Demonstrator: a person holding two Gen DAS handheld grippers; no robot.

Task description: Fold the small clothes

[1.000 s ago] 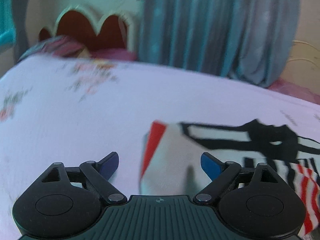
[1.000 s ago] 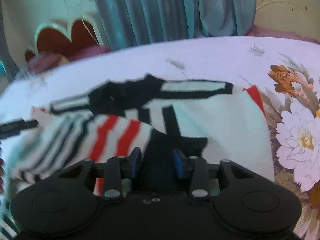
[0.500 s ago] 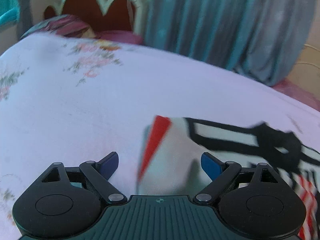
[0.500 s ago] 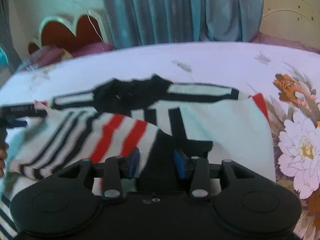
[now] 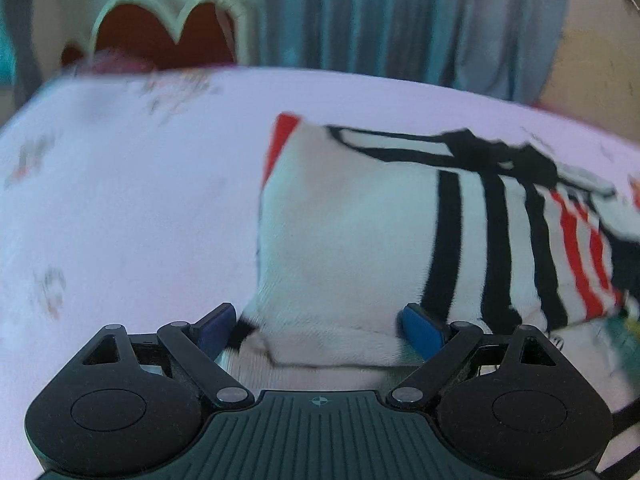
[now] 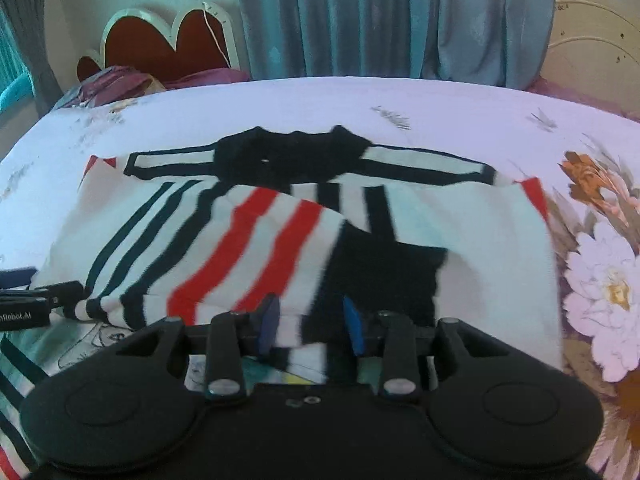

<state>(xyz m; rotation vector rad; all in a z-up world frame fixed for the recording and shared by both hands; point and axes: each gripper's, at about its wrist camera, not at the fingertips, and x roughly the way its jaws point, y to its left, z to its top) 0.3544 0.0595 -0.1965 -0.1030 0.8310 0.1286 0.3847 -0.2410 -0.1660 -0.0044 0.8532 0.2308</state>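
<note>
A small white top [image 6: 480, 220] with black and red stripes lies on the bed, its black collar [image 6: 288, 156] at the far side. My right gripper [image 6: 310, 320] has its jaws closing on the hem of a striped flap [image 6: 248, 256], which is lifted and folded over the body. My left gripper [image 5: 318, 326] stands wide open. The top's white left side [image 5: 340, 240] lies between its blue pads [image 5: 420, 328] without being pinched. The left gripper's tip [image 6: 24, 300] also shows at the left edge of the right wrist view, beside the flap's corner.
The pale sheet [image 5: 120, 200] has large flower prints [image 6: 600, 280] on the right. A scalloped red headboard [image 6: 160, 40] and blue curtains [image 6: 380, 20] stand behind the bed. A purple bundle [image 6: 116, 84] lies at the far left corner.
My left gripper has moved right and forward, so the top's white side now lies between its open jaws. The right gripper's jaws have narrowed on the striped flap.
</note>
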